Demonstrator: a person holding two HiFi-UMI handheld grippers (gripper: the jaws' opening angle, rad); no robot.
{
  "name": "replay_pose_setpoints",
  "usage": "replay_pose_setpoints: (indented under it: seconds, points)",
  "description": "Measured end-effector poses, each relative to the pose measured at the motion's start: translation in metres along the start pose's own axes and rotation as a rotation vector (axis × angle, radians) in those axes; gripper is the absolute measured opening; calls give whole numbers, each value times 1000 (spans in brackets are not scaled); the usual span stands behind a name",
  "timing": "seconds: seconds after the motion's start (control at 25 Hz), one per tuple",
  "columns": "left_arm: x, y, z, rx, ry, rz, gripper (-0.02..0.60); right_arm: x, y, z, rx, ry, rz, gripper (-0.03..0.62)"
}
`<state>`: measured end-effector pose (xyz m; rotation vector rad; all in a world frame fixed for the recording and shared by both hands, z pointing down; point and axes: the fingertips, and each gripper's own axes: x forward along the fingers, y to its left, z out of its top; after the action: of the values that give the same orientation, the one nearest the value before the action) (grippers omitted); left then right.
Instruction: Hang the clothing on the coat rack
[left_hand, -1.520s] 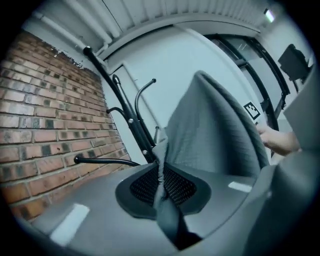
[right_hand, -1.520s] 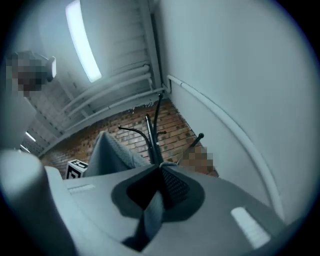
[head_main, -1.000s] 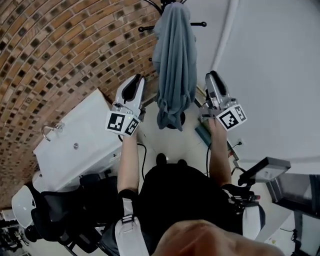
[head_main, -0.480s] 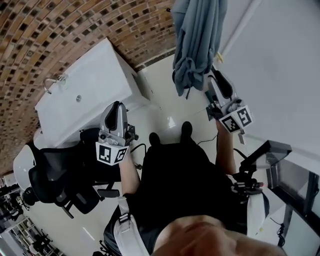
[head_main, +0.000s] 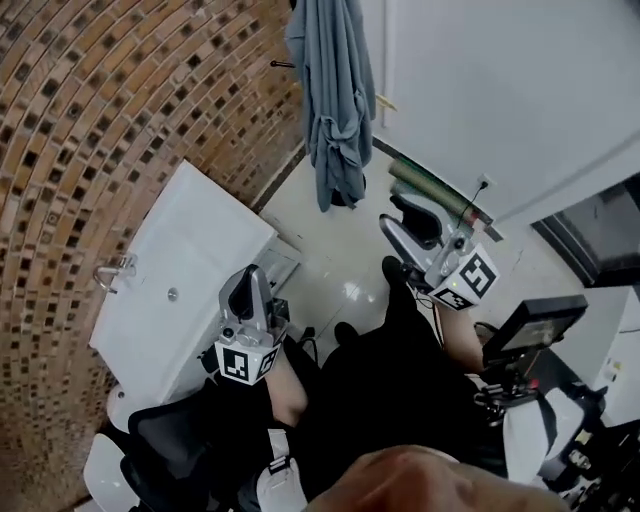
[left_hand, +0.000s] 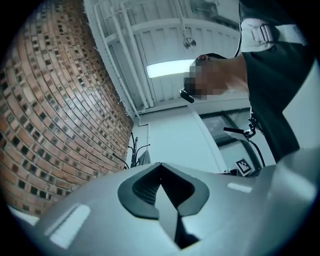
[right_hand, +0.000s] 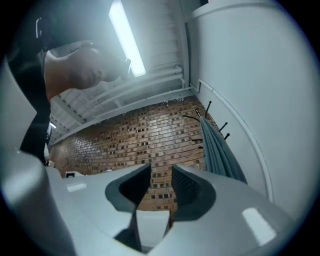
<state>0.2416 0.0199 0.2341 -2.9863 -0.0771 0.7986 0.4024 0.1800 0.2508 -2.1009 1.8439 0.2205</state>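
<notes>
The garment (head_main: 335, 100) hangs on the rack (head_main: 283, 65), so it needs no grip. The left hand-held gripper (head_main: 245, 290) is clenched empty; the right hand-held gripper (head_main: 405, 220) is released.

- We've got the clothing (head_main: 335, 90) on the coat rack (head_main: 283, 64) ahead, with the brick wall (head_main: 100, 130) to its left.
- The cabinet (head_main: 190, 270) stands against that wall.
- The left gripper (head_main: 248, 280) is by the cabinet's edge, and the right gripper (head_main: 397, 212) is well short of the clothing.

A brick wall (head_main: 120, 120) backs a white sink unit (head_main: 190, 290), whose metal tap (head_main: 115, 270) sits on the side nearest the bricks. A green roll (head_main: 430, 185) lies on the pale floor (head_main: 330, 240) along the foot of the white wall (head_main: 500, 80). A black chair (head_main: 180, 450) stands just beside the sink unit.
</notes>
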Motion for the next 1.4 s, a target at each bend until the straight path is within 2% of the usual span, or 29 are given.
replay_pose_setpoints:
  seconds: [0.16, 0.28, 0.44, 0.68, 0.8, 0.92, 1.0, 1.12, 1.28, 1.4]
  points:
    - [-18, -19, -16, -137, -9, -102, 3, -47, 48, -23, -8, 96, -112, 114]
    - [-21, -35, -6, -180, -46, -144, 3, -69, 68, -10, -50, 121, -159, 112]
    - [-26, -49, 27, -146, -93, -188, 3, -74, 87, 9, -93, 72, -153, 103]
    - [-36, -56, 71, -106, -121, -167, 3, -60, 120, 28, -108, 27, -40, 101]
    - [-31, -69, 92, -21, -124, -167, 3, -51, 111, 37, -76, -9, 5, 91]
    - [-22, -74, 102, 25, -141, -120, 3, -49, 103, 54, -96, -30, 58, 89]
    - [-12, -86, 103, 34, -156, -112, 3, -61, 95, 71, -117, -62, 60, 81]
    - [9, -115, 98, 52, -153, -155, 3, -86, 70, 93, -115, -114, 39, 56]
    - [42, -142, 83, 29, -129, -176, 3, -110, 38, 110, -107, -118, 15, 52]
    - [63, -163, 68, 8, -111, -183, 3, -129, 21, 116, -100, -115, 21, 18]
